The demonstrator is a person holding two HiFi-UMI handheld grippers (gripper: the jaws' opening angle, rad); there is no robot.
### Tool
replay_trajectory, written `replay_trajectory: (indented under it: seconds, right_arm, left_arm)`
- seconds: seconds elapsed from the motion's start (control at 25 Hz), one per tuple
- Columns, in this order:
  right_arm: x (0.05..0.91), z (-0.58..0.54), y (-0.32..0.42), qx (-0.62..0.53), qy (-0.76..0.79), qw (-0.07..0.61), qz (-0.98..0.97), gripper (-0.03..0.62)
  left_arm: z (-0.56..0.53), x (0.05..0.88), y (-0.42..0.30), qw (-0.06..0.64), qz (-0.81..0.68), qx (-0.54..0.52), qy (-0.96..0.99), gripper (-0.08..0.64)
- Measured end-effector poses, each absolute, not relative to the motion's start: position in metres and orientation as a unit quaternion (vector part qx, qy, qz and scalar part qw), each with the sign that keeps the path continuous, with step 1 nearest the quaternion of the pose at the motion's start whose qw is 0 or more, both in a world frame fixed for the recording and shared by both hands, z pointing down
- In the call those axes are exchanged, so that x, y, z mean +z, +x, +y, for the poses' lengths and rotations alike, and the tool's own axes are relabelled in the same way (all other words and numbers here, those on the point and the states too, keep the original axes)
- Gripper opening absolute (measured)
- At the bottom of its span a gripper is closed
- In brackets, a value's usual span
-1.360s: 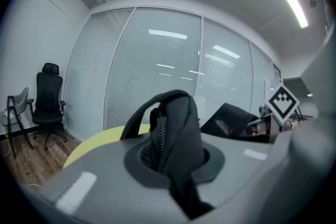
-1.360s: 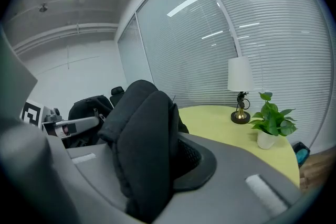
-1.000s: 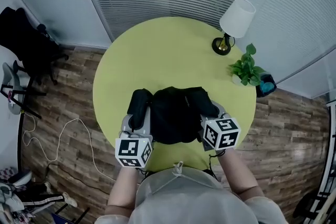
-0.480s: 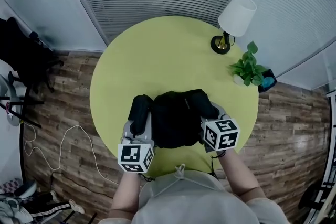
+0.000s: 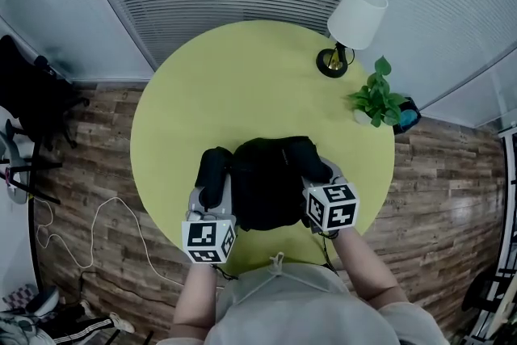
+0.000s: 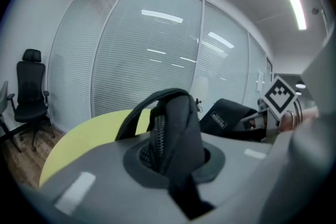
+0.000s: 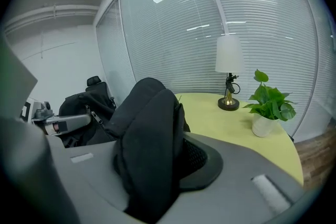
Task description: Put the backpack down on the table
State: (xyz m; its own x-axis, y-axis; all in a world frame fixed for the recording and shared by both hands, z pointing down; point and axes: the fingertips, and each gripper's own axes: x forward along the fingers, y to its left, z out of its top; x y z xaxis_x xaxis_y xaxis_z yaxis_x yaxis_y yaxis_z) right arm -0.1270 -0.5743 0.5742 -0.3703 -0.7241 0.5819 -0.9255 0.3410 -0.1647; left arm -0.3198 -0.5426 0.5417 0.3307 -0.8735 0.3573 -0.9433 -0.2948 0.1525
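A black backpack [image 5: 266, 183] sits at the near side of the round yellow-green table [image 5: 242, 85], between my two grippers. My left gripper [image 5: 213, 188] is shut on a padded black strap with a zipper [image 6: 176, 123], which rises from between its jaws. My right gripper [image 5: 317, 175] has a thick fold of the backpack's black fabric [image 7: 149, 134] between its jaws, which are opening; the fold still fills the gap. From each gripper view the bag's body [image 6: 231, 115] [image 7: 84, 107] shows beyond the jaws. Whether the bag's bottom rests on the table is hidden.
A table lamp with a white shade [image 5: 353, 22] and a small potted plant [image 5: 376, 99] stand at the table's far right. A black office chair [image 5: 28, 85] is on the wooden floor at left, with a white cable [image 5: 89, 214] nearer. Blinds cover the glass wall behind.
Both grippers and the backpack have sunk a little toward the table. The grip on each side looks the same.
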Motion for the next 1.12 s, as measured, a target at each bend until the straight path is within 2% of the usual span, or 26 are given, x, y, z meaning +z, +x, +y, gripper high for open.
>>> replay_trajectory:
  seconds: [0.16,0.28,0.32,0.48,0.6,0.72,0.92,1.0,1.12]
  right_arm:
    - [0.583,-0.571,-0.125,0.229,0.517,0.211,-0.797,0.101]
    - [0.586,-0.571,-0.122,0.224,0.521,0.204,-0.798,0.184]
    - [0.588,-0.571,-0.121,0.224,0.523,0.202,-0.797,0.229]
    - [0.59,-0.57,-0.114,0.219,0.539,0.198,-0.789,0.379]
    - [0.589,-0.568,-0.109,0.208,0.551,0.194,-0.785,0.446]
    - [0.584,-0.561,-0.106,0.2,0.553,0.187,-0.787,0.46]
    - [0.563,-0.543,-0.104,0.176,0.558,0.169,-0.793,0.46]
    - [0.552,-0.534,-0.1,0.168,0.563,0.156,-0.794,0.438]
    - [0.532,-0.515,-0.097,0.166,0.568,0.124,-0.797,0.358]
  left_arm:
    - [-0.541,0.554,-0.322,0.177,-0.577,0.105,0.79,0.043]
    - [-0.54,0.561,-0.322,0.197,-0.572,0.089,0.792,0.071]
    - [-0.539,0.563,-0.32,0.208,-0.565,0.078,0.794,0.098]
    - [-0.538,0.568,-0.324,0.225,-0.569,0.051,0.789,0.283]
    - [-0.536,0.571,-0.325,0.223,-0.584,0.048,0.779,0.384]
    - [-0.529,0.571,-0.324,0.221,-0.597,0.047,0.77,0.427]
    - [-0.505,0.563,-0.328,0.217,-0.618,0.04,0.755,0.428]
    - [-0.493,0.556,-0.329,0.209,-0.629,0.04,0.747,0.4]
    - [-0.472,0.541,-0.334,0.201,-0.647,0.041,0.735,0.343]
